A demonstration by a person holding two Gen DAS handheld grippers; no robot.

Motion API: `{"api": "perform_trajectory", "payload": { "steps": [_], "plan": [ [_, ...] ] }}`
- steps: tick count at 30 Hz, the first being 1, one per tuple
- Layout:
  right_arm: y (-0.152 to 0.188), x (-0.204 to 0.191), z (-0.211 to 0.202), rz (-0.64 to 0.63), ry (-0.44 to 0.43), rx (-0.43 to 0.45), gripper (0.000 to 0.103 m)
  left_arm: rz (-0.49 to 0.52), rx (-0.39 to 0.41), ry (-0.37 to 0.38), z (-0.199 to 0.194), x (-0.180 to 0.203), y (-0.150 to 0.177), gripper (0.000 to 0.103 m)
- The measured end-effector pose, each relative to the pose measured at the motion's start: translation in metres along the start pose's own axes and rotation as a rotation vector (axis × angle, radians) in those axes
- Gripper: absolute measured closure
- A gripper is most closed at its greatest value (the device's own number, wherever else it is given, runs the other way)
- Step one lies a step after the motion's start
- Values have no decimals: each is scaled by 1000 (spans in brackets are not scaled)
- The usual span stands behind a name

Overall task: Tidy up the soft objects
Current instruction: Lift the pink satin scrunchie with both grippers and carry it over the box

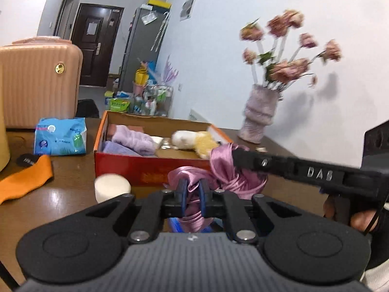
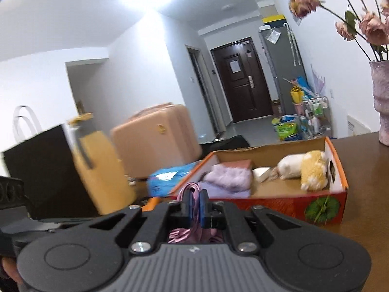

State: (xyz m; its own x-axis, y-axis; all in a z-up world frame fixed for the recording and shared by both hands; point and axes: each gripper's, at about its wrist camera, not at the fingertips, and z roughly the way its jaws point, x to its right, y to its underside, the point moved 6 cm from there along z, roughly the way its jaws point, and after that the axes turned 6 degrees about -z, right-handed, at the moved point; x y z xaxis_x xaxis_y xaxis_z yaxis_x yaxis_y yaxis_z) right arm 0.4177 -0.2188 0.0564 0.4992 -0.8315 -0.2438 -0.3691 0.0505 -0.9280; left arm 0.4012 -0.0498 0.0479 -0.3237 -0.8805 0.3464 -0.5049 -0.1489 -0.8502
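Observation:
A pink satin cloth hangs bunched above the brown table, just in front of a red and orange cardboard box. My left gripper is shut on one fold of it. The right gripper reaches in from the right and is shut on another fold. In the right wrist view the satin shows pinched between the blue pads of the right gripper. The box holds folded purple towels and a yellow and white plush toy.
On the table left of the box lie an orange cloth, a blue packet and a white round pad. A vase of pink flowers stands at the back right. A pink suitcase stands behind.

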Motion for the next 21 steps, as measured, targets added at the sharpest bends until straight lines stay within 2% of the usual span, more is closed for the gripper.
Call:
{"api": "perform_trajectory", "payload": {
  "steps": [2, 5, 8, 11, 13, 15, 19, 21],
  "plan": [
    [20, -16, -24, 5, 8, -29, 98, -27, -11, 22, -27, 8, 21, 92],
    [62, -29, -50, 20, 53, -91, 97, -72, -68, 42, -49, 12, 58, 92],
    [102, -31, -62, 55, 87, -160, 97, -55, -130, 46, -59, 17, 90, 92],
    [126, -30, -66, 66, 120, -210, 97, -49, -156, 30, -63, 18, 109, 90],
    [133, -37, -69, 29, 131, -214, 95, -61, -177, 30, -66, 16, 116, 82],
    [138, -42, -73, -4, 149, -214, 94, -85, -173, 46, -71, 16, 118, 52],
    [145, -45, -74, -8, 171, -215, 88, -105, -168, -25, -73, 14, 125, 46],
    [150, -44, -79, 13, 175, -217, 85, -140, -196, -51, -72, 9, 133, 48]
  ]
}}
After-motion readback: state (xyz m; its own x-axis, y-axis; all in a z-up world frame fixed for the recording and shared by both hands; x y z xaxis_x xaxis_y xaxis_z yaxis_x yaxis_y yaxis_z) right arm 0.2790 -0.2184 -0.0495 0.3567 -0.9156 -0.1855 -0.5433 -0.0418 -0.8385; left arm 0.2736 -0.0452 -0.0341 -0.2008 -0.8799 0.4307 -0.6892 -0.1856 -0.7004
